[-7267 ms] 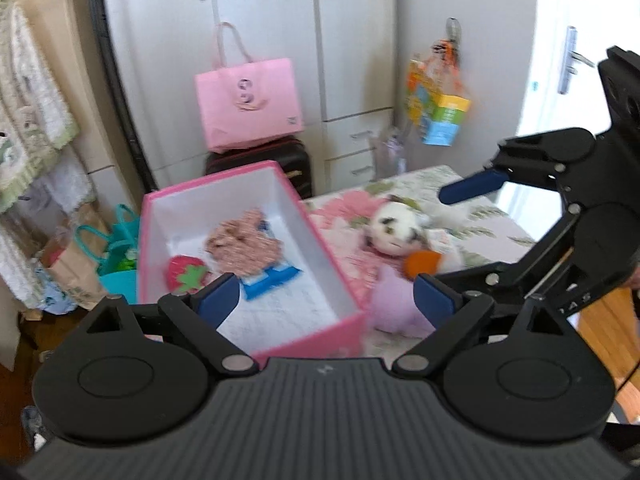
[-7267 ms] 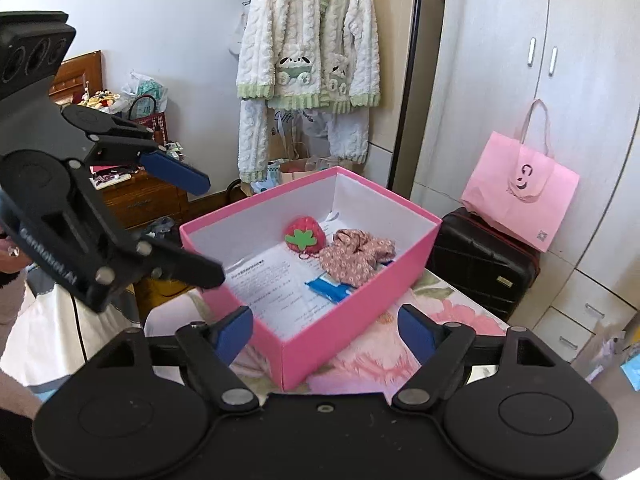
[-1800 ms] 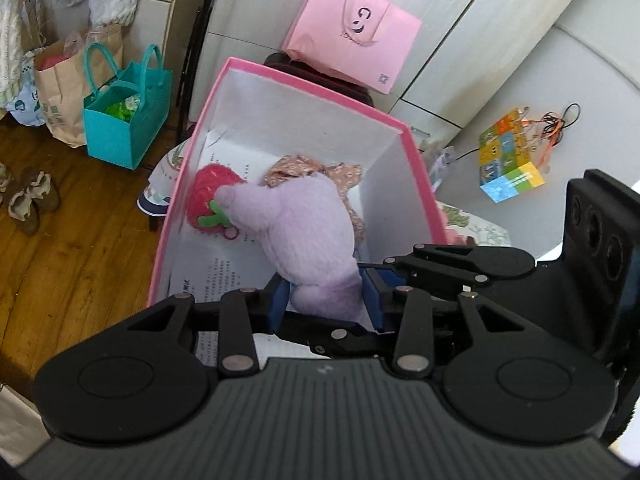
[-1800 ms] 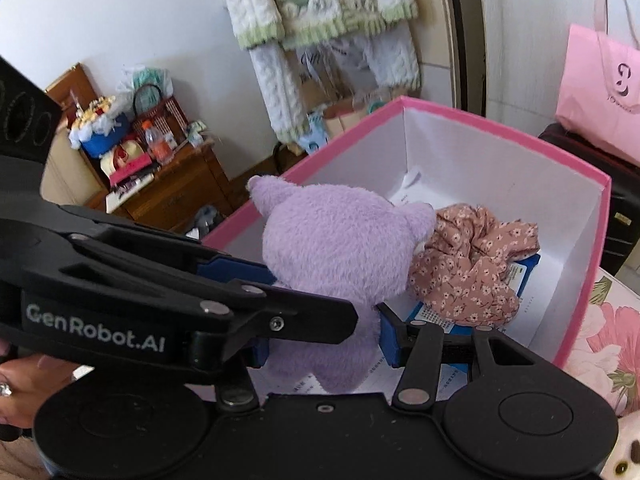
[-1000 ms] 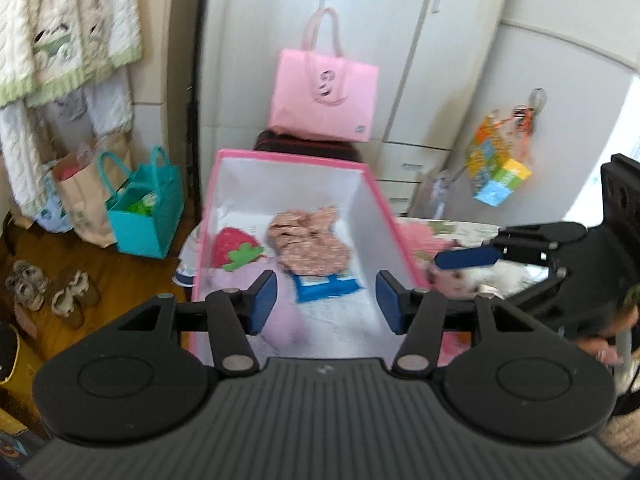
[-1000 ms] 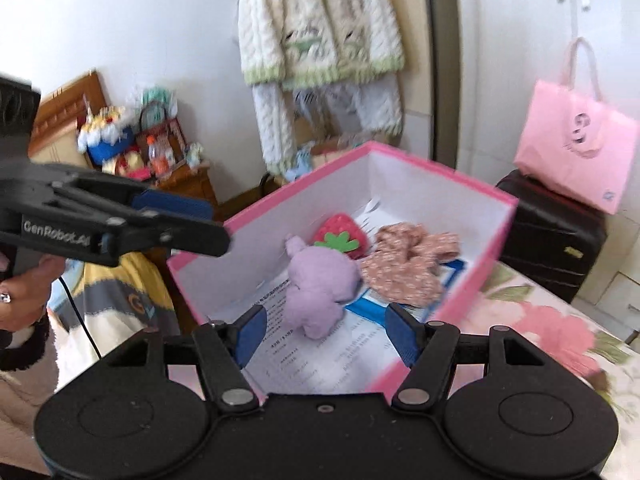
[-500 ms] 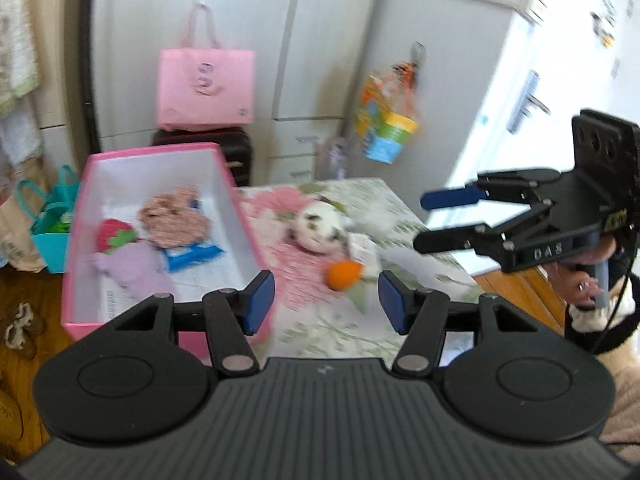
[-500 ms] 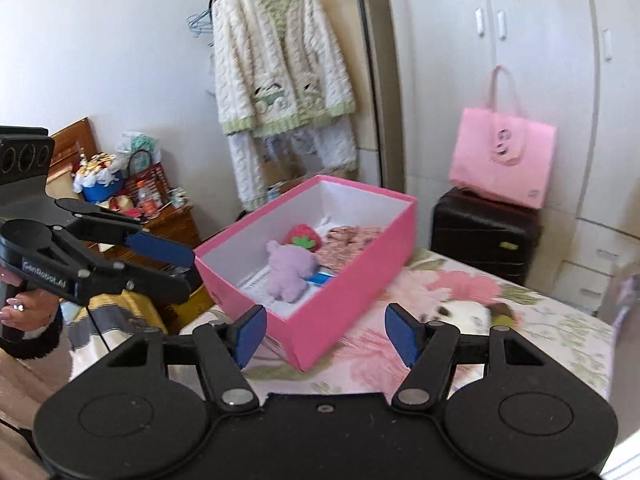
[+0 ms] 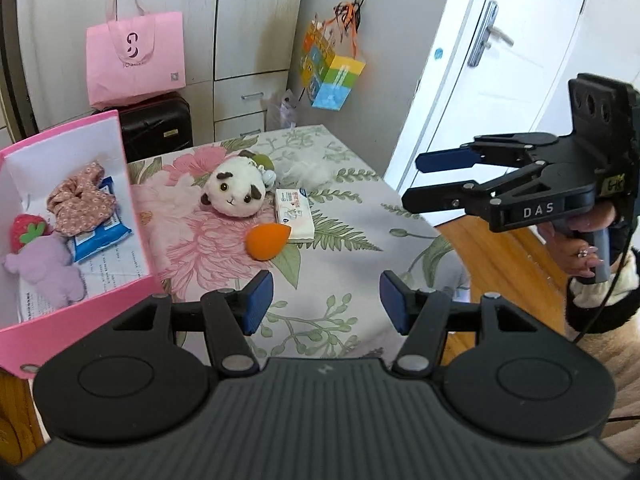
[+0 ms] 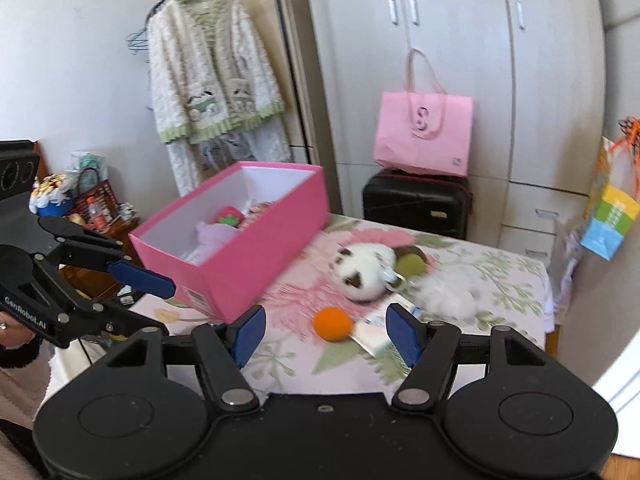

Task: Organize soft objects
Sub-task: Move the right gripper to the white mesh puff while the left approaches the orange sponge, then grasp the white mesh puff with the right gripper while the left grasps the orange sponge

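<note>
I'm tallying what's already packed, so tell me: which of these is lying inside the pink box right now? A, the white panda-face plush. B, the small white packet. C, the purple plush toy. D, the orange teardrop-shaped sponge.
C: the purple plush toy lies inside the pink box, beside the strawberry plush; the other three are out on the floral tabletop.

The right tool (image 10: pixel 324 334) hangs empty over the flowered tabletop (image 10: pixel 516 276), jaws apart; an orange ball (image 10: pixel 333 323) lies just beyond them, touching a small packet (image 10: pixel 374 330); a white plush toy (image 10: pixel 362 272) lies further back; the pink box (image 10: pixel 256 254) holds a purple plush (image 10: pixel 218 234) and a strawberry (image 10: pixel 229 215); the left tool (image 10: pixel 132 296) hovers at left, empty, its jaws having just been opening.
</note>
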Action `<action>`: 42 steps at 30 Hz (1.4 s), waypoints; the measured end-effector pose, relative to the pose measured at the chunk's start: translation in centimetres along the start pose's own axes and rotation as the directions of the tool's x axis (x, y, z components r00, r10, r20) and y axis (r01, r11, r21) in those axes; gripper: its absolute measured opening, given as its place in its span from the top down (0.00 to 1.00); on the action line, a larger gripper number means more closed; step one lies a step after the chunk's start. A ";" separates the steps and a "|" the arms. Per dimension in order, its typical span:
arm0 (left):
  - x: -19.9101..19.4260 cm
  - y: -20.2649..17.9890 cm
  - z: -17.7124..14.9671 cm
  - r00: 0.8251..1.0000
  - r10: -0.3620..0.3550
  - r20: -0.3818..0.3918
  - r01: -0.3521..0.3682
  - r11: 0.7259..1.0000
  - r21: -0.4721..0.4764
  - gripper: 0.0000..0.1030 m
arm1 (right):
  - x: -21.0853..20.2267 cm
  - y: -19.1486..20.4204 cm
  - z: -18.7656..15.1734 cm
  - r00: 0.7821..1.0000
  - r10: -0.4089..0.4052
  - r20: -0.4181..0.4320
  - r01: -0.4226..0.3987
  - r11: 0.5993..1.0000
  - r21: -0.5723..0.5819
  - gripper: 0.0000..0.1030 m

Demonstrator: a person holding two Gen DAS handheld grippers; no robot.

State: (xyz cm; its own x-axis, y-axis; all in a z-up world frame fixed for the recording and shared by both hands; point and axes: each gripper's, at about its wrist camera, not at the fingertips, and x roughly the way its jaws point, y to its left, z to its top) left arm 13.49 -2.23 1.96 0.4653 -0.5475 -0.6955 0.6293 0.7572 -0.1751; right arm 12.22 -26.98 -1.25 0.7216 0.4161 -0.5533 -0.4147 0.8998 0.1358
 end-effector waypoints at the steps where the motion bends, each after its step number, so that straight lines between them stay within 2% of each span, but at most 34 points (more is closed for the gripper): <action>1: 0.7 -0.1 0.2 1.000 0.008 -0.002 -0.008 1.000 0.005 0.42 | 0.2 -0.3 -0.3 1.000 -0.008 0.000 0.008 1.000 0.004 0.30; 3: 2.0 -0.1 0.3 1.000 -0.002 0.006 0.002 1.000 0.008 0.41 | 0.9 -1.1 -0.8 1.000 -0.016 -0.001 0.016 1.000 0.011 0.30; 9: 6.0 1.2 -0.2 0.997 -0.071 0.012 0.072 0.994 -0.077 0.41 | 3.1 -3.7 -2.0 1.000 -0.018 0.025 0.017 0.999 0.039 0.30; 14: 9.0 1.8 -0.5 0.999 0.010 0.041 -0.006 0.997 -0.078 0.41 | 5.4 -4.9 -2.4 0.996 -0.070 0.056 0.070 0.998 -0.003 0.30; 16: 10.0 2.0 -0.5 0.998 0.041 0.058 -0.036 0.996 -0.078 0.41 | 6.3 -5.5 -2.8 0.992 -0.088 0.093 0.090 0.996 -0.022 0.30; 21: 12.1 2.4 -0.7 0.985 0.136 0.111 -0.132 0.990 -0.039 0.41 | 9.0 -6.8 -3.0 0.983 -0.138 0.122 0.146 0.988 -0.054 0.30; 24: 13.2 2.4 -0.8 0.977 0.166 0.133 -0.165 0.986 -0.018 0.41 | 10.8 -8.1 -2.8 0.985 -0.134 0.109 0.137 0.990 -0.027 0.28; 27: 14.0 2.6 -1.0 0.973 0.174 0.150 -0.174 0.985 -0.013 0.41 | 12.1 -9.2 -2.5 0.983 -0.146 0.108 0.147 0.989 0.006 0.17; 30: 14.8 2.7 -1.2 0.971 0.176 0.161 -0.175 0.984 -0.022 0.41 | 13.0 -9.9 -2.2 0.981 -0.155 0.118 0.153 0.988 0.022 0.17; 33: 15.6 3.1 -1.4 0.978 0.155 0.142 -0.150 0.988 -0.047 0.41 | 13.9 -10.5 -1.7 0.985 -0.137 0.108 0.135 0.991 0.026 0.17; 38: 16.3 3.4 -1.7 0.973 0.170 0.156 -0.158 0.984 -0.087 0.42 | 16.1 -11.4 -1.7 0.988 -0.145 0.053 0.143 0.989 0.028 0.16; 42: 16.8 4.0 -1.8 0.977 0.153 0.145 -0.134 0.982 -0.134 0.45 | 17.4 -12.6 -2.3 0.992 -0.127 0.005 0.126 0.988 0.090 0.16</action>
State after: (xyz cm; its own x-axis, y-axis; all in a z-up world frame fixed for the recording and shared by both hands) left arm 22.72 -7.80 -11.66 0.6415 -0.4709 -0.6056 0.4719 0.8646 -0.1724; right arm 28.68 -31.37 -14.45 0.7712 0.2987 -0.5622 -0.2686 0.9533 0.1381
